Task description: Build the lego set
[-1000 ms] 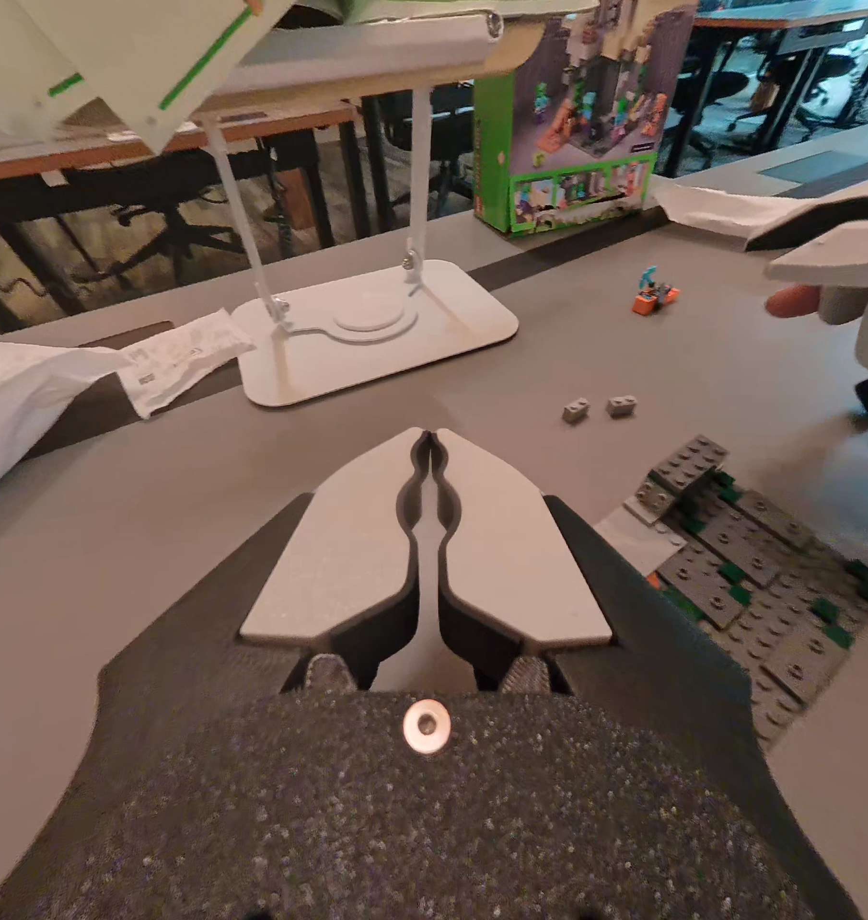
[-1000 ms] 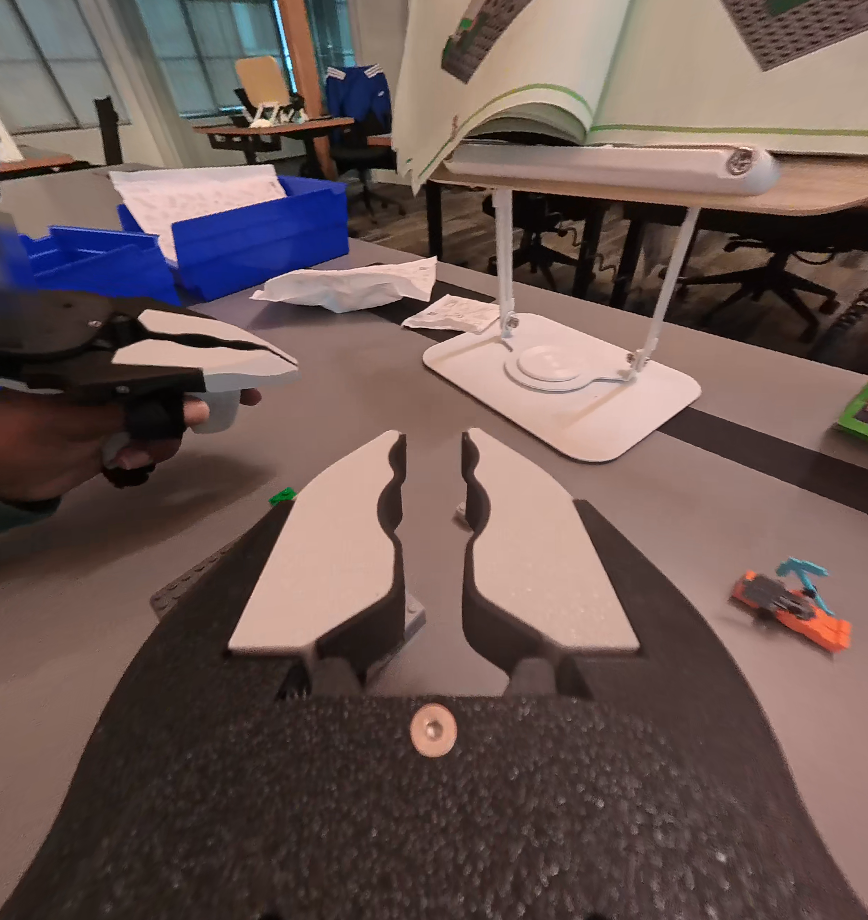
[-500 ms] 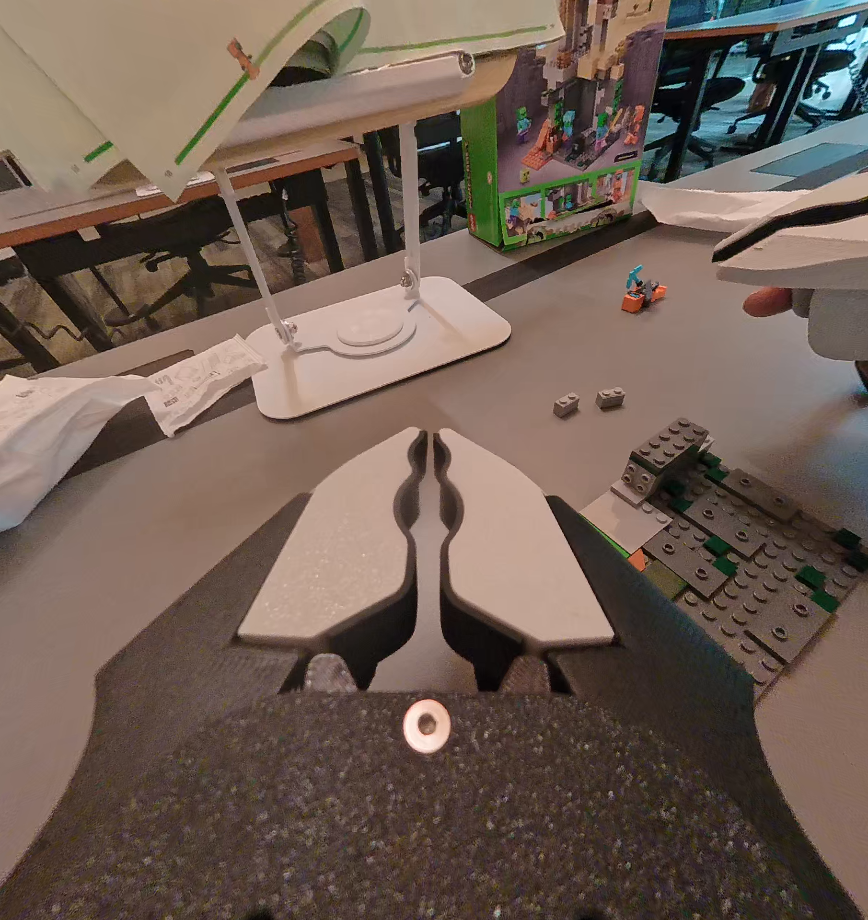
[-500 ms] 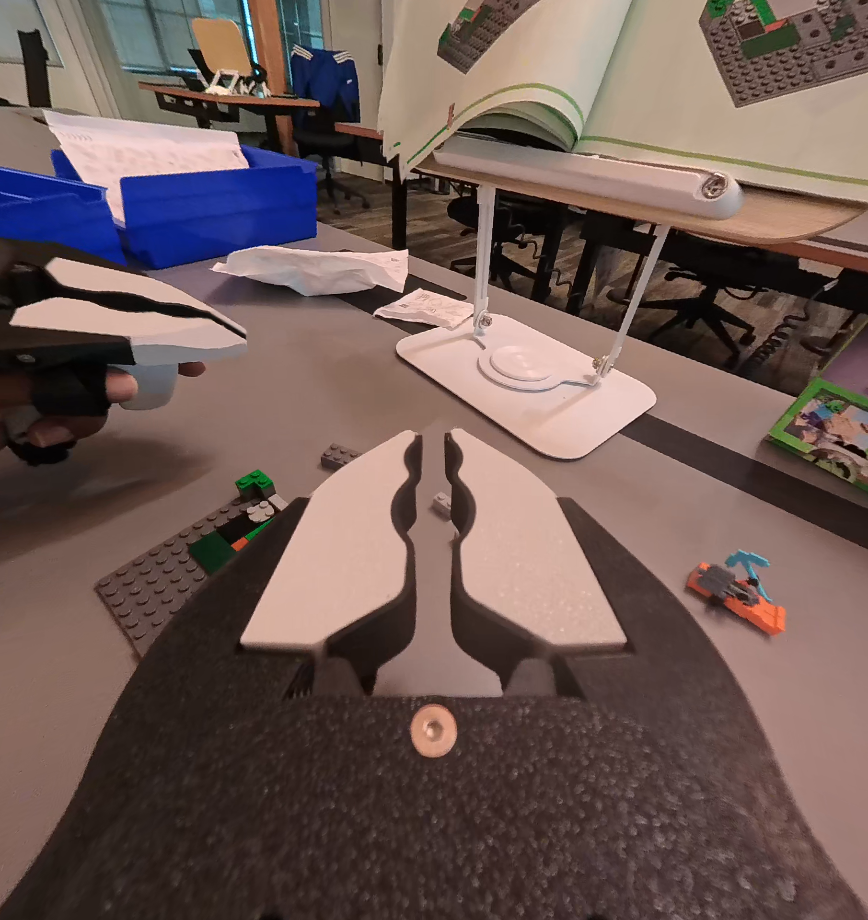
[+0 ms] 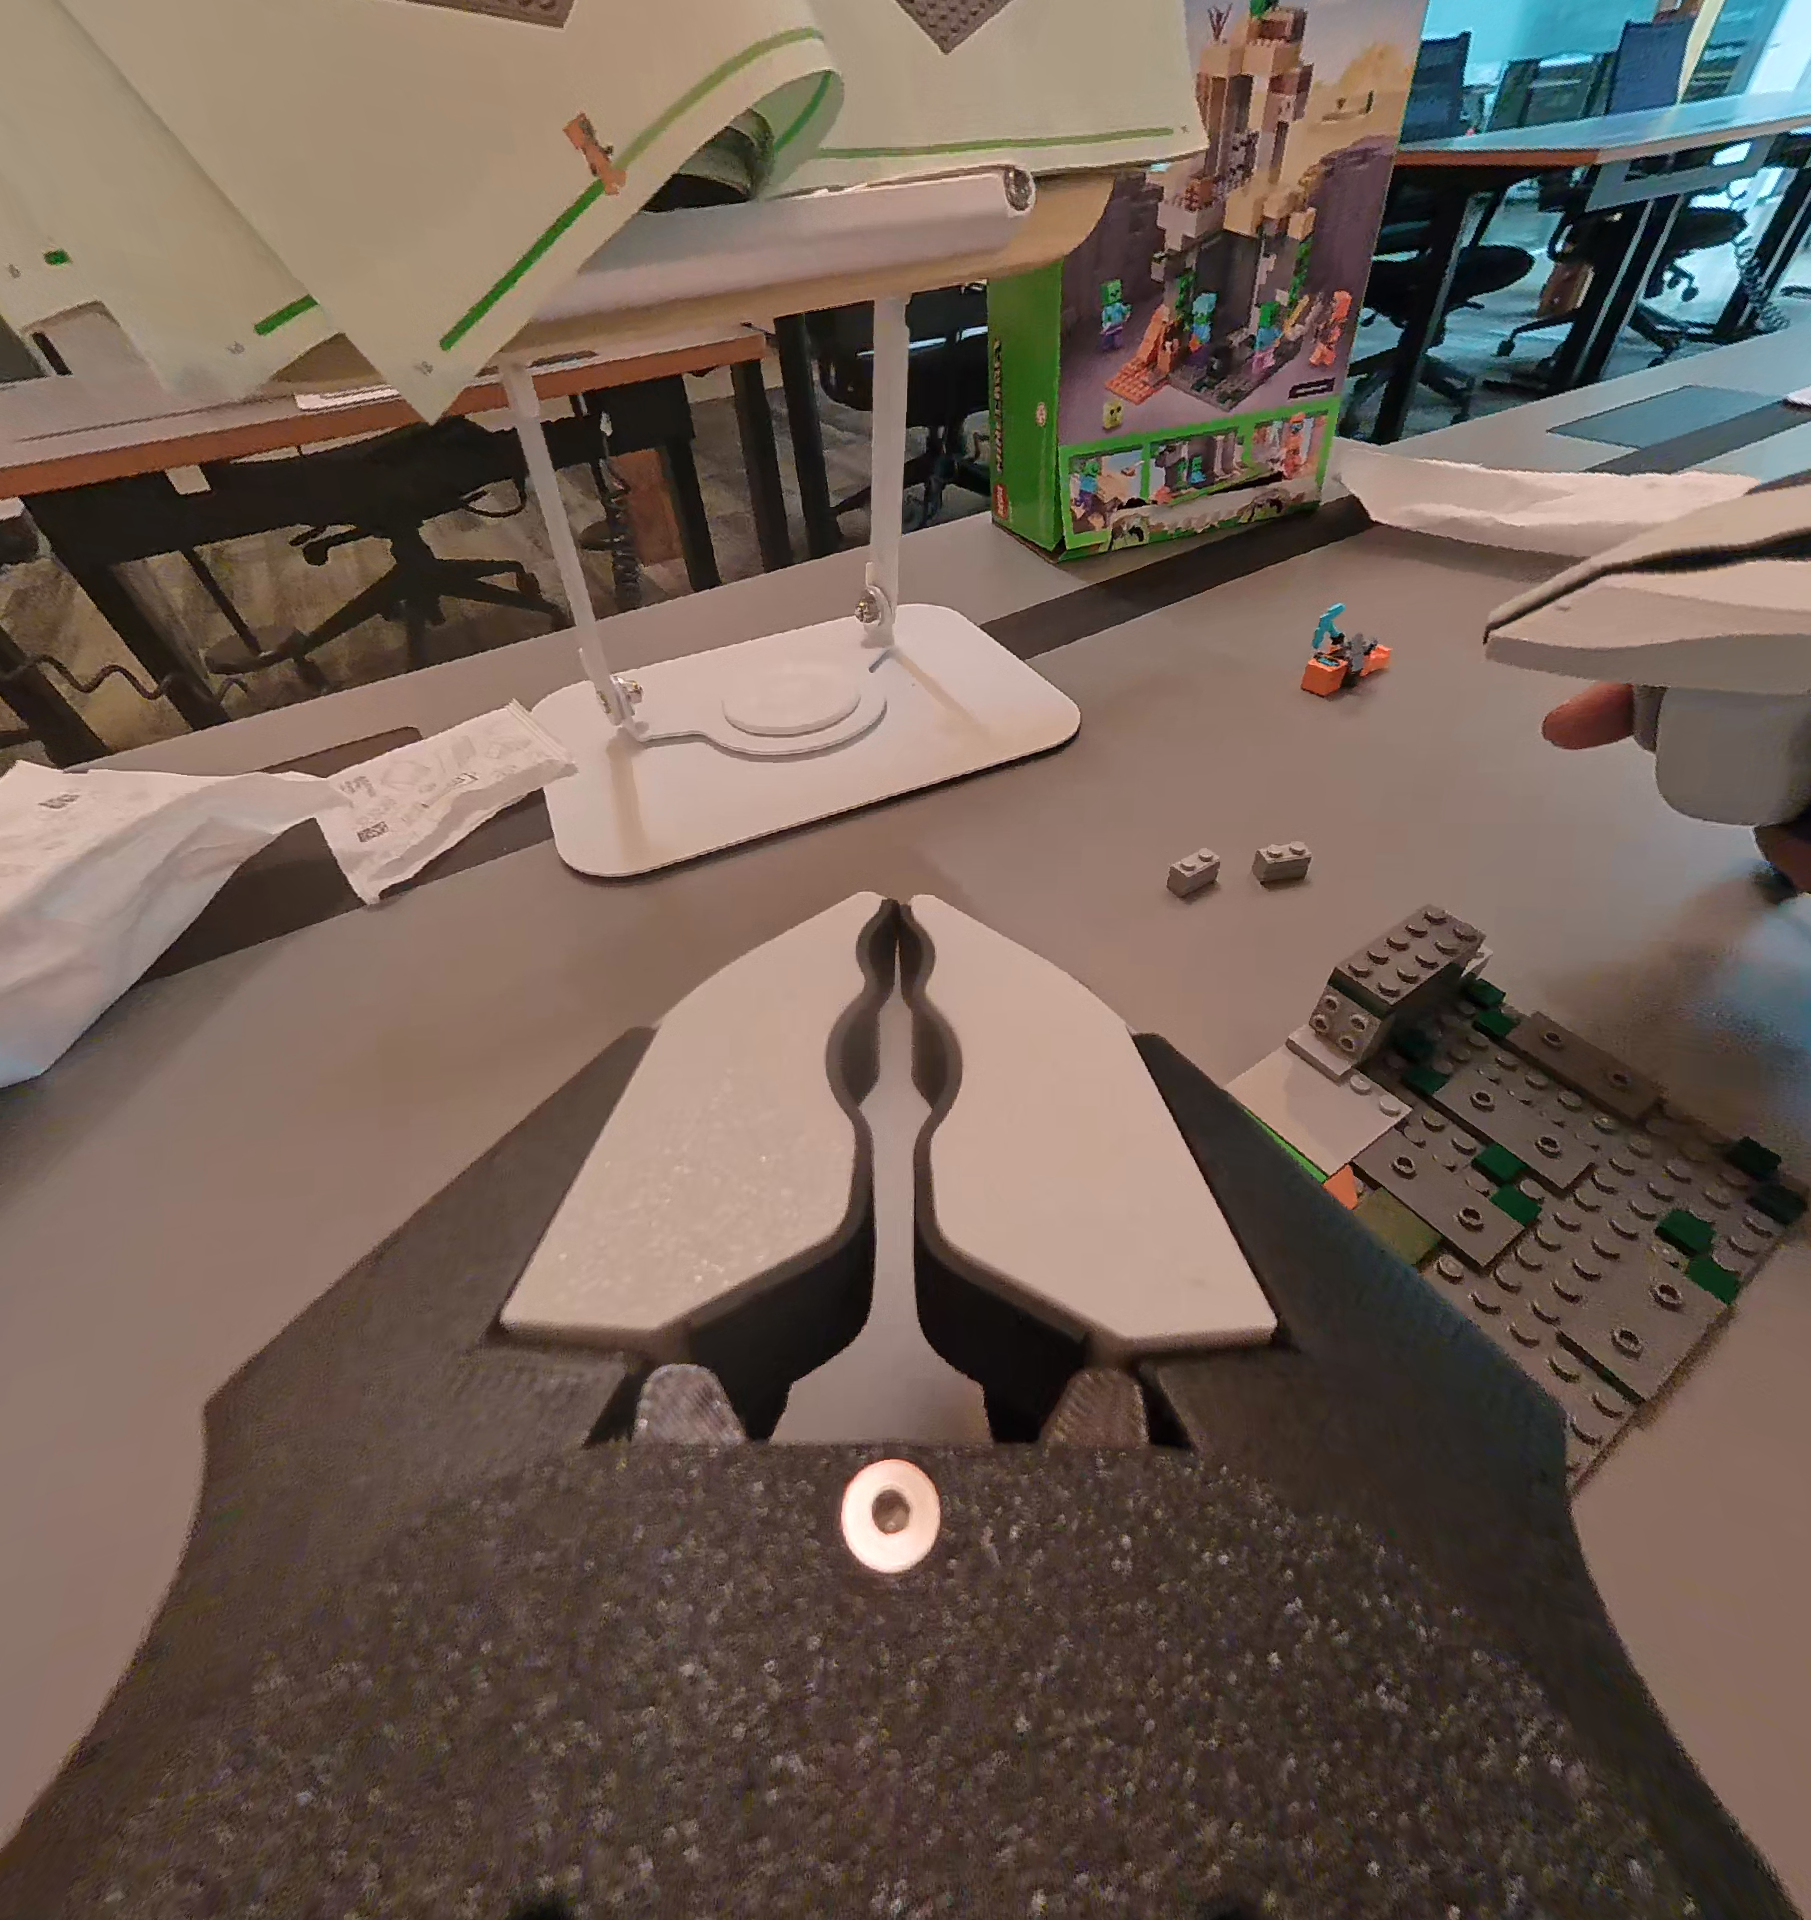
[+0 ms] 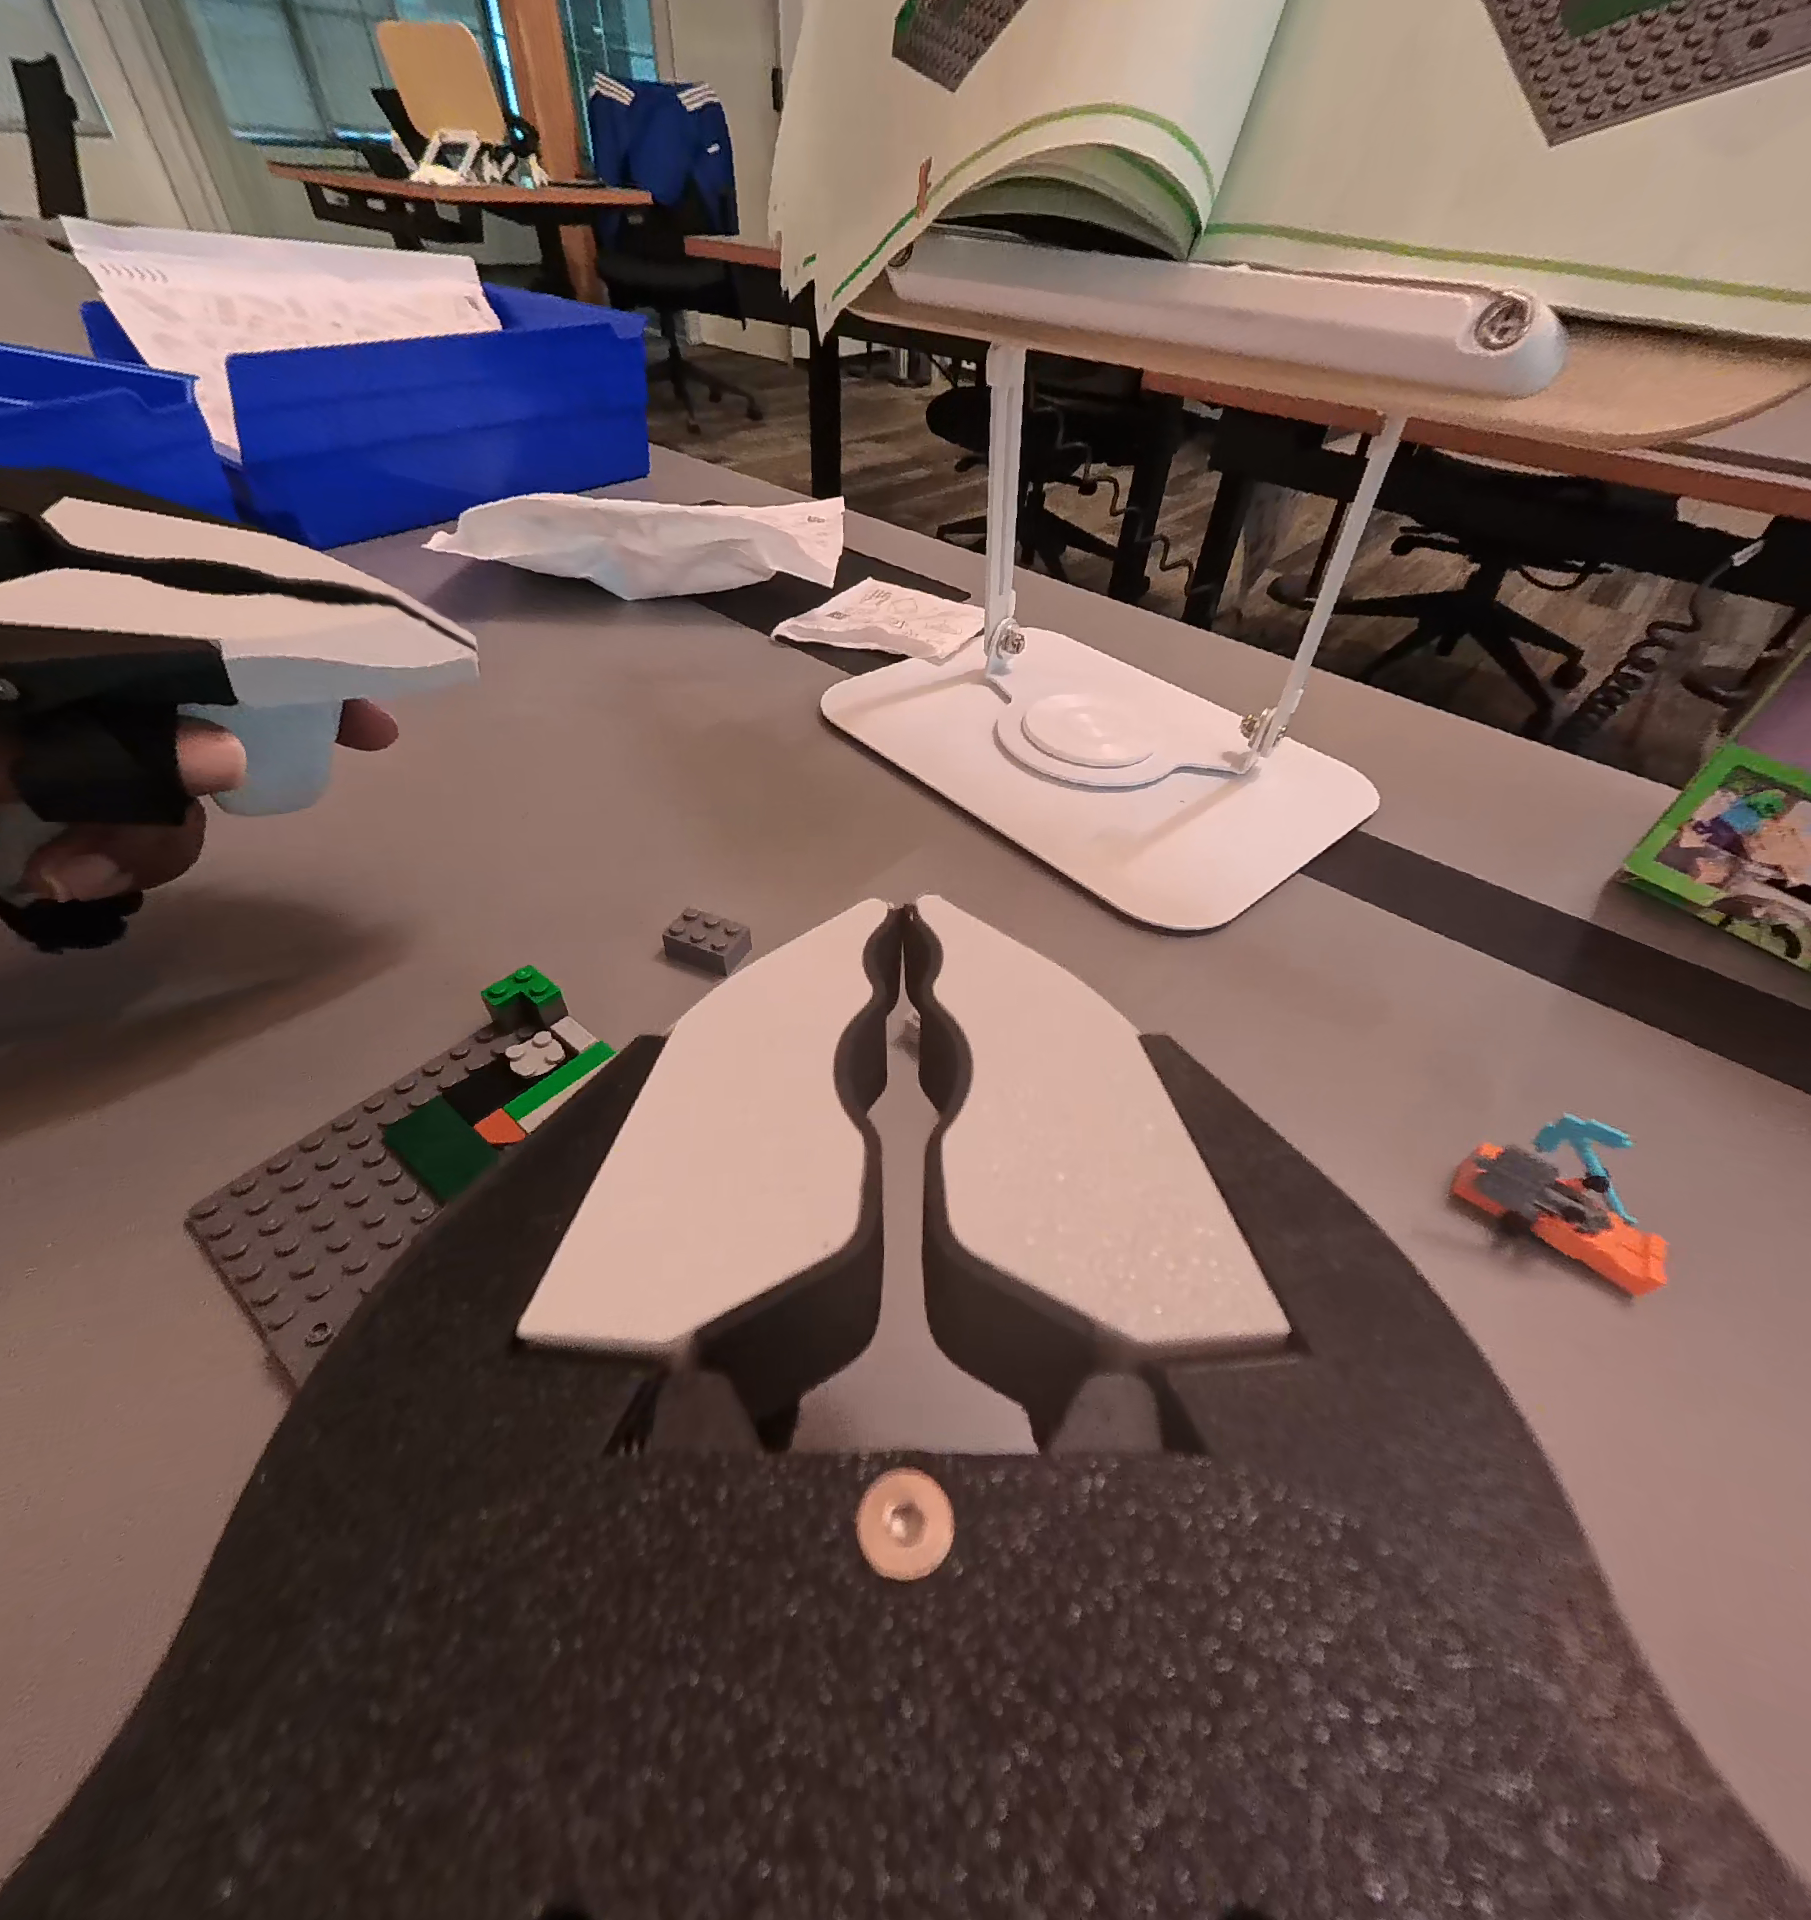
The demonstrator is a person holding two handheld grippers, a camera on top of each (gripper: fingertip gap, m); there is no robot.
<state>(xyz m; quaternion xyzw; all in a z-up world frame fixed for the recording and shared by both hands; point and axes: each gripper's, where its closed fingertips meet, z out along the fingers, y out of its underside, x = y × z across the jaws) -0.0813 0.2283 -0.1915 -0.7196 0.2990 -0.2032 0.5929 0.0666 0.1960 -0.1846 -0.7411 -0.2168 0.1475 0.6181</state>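
Right claw (image 6: pixel 901 914): tips together, holding nothing | left claw (image 5: pixel 896 914): tips together, empty | two small light-grey bricks (image 5: pixel 1239 865) on grey table (image 5: pixel 257 1143), just past dark-grey studded baseplate (image 5: pixel 1607 1195) | bricks sit nearer right claw, I think.

Bare grey table (image 5: pixel 257 1195) lies open at the left; ahead, a white book stand (image 5: pixel 807 727) blocks the way, and a studded baseplate (image 5: pixel 1607 1226) fills the right.

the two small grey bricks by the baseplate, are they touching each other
Apart. The left wrist view shows bare table between the two small grey bricks.
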